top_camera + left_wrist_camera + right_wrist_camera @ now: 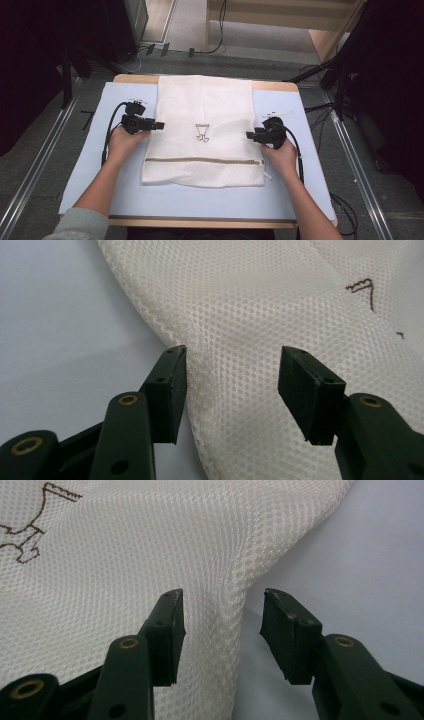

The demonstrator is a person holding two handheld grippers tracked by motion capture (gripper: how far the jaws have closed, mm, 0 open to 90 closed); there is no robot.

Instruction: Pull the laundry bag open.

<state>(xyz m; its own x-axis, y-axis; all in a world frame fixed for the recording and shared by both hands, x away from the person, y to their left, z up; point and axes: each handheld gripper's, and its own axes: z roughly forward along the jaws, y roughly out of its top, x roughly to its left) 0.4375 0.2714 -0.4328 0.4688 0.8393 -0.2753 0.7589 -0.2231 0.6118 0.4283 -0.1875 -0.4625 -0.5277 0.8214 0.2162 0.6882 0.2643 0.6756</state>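
Note:
A white mesh laundry bag [202, 135] lies flat across the pale blue mat, with a zipper [202, 161] near its front end and a small brown mark [202, 132] in the middle. My left gripper [159, 125] is at the bag's left edge, open, its jaws straddling the mesh edge [235, 390]. My right gripper [249, 134] is at the bag's right edge, open too, with a raised fold of the mesh [220, 615] between its jaws.
The pale blue mat [90, 150] covers a wooden table [200, 222]. Small white clips lie on the mat at the back left [134, 99] and back right [278, 113]. Cables trail from both grippers. Dark stands flank the table.

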